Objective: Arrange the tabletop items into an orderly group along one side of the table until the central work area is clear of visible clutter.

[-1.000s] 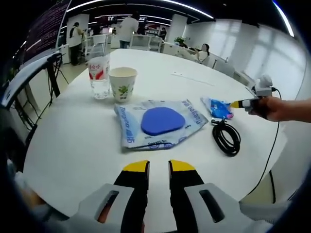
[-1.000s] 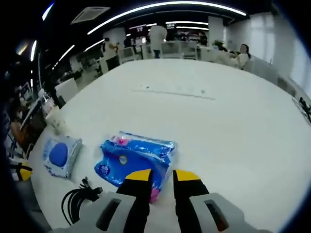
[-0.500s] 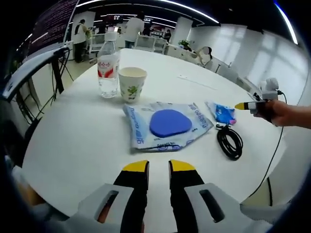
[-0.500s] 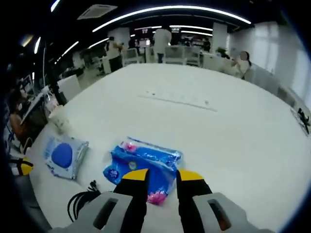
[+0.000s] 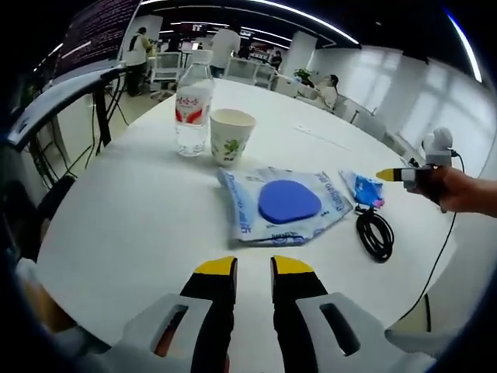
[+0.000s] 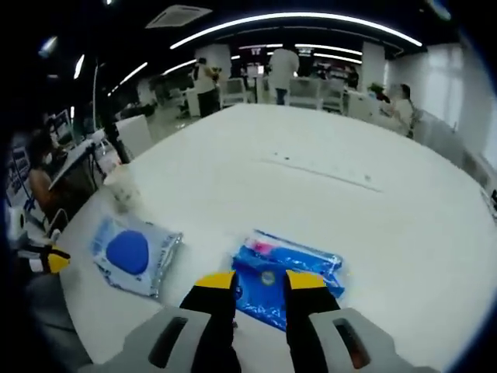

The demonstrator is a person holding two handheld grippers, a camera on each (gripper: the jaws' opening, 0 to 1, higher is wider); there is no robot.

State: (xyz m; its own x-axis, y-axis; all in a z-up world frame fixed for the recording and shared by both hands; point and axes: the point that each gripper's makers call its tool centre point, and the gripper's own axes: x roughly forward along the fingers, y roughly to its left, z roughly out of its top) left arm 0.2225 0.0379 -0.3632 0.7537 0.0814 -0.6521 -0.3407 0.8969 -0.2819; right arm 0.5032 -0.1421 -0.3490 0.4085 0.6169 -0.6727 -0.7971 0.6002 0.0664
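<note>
On a large round white table (image 5: pixel 124 225), the left gripper view looks across scattered items. The left gripper (image 5: pixel 253 268) hovers above the near edge, its yellow-tipped jaws slightly parted and holding nothing. Beyond it lies a pale wipes pack (image 5: pixel 286 206) with a blue oval lid. A paper cup (image 5: pixel 231 136) and a water bottle (image 5: pixel 193 109) stand side by side further back. A coiled black cable (image 5: pixel 376 233) lies to the right, just beside a small blue packet (image 5: pixel 365 188). The right gripper (image 5: pixel 394 175) reaches in from the right.

From the right gripper view, the right gripper (image 6: pixel 261 284) is low over the blue packet (image 6: pixel 291 268), jaws a little apart and empty, near its closest edge. The wipes pack (image 6: pixel 132 252) lies to the left.

Grasping the packet well probably means lowering squarely over one edge and closing on it before sliding it towards the others.
</note>
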